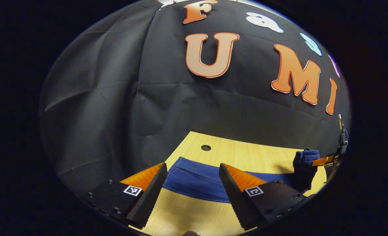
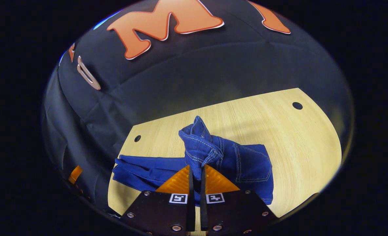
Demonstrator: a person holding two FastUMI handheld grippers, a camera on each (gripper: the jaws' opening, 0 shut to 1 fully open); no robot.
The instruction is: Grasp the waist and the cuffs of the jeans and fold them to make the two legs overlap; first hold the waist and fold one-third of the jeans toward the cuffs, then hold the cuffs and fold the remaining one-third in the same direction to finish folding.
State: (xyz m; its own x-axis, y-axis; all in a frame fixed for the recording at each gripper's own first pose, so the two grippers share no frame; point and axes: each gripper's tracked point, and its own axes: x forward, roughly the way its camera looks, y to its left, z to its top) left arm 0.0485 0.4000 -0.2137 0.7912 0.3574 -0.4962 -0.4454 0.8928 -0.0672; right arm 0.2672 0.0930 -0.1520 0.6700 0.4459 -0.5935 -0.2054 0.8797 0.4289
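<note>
1. Jeans (image 2: 246, 160) lie on the wooden table (image 2: 295, 141), centre to lower left in the right gripper view; legs run left, waist end bunched up at centre.
2. Right gripper (image 2: 196, 170): fingers nearly together, pinching a raised fold of the waist.
3. Left gripper (image 1: 192, 170): fingers wide apart, holding nothing, above the cuff end, low centre in the left gripper view.
4. Right gripper's fingers (image 1: 323, 160) also appear at that view's right edge, on lifted denim.

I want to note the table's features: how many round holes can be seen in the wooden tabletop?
2 in the right gripper view: one round hole near the far left corner of the light wooden tabletop, beyond the blue denim jeans, and another at the far right. More may be hidden under the jeans.
</note>
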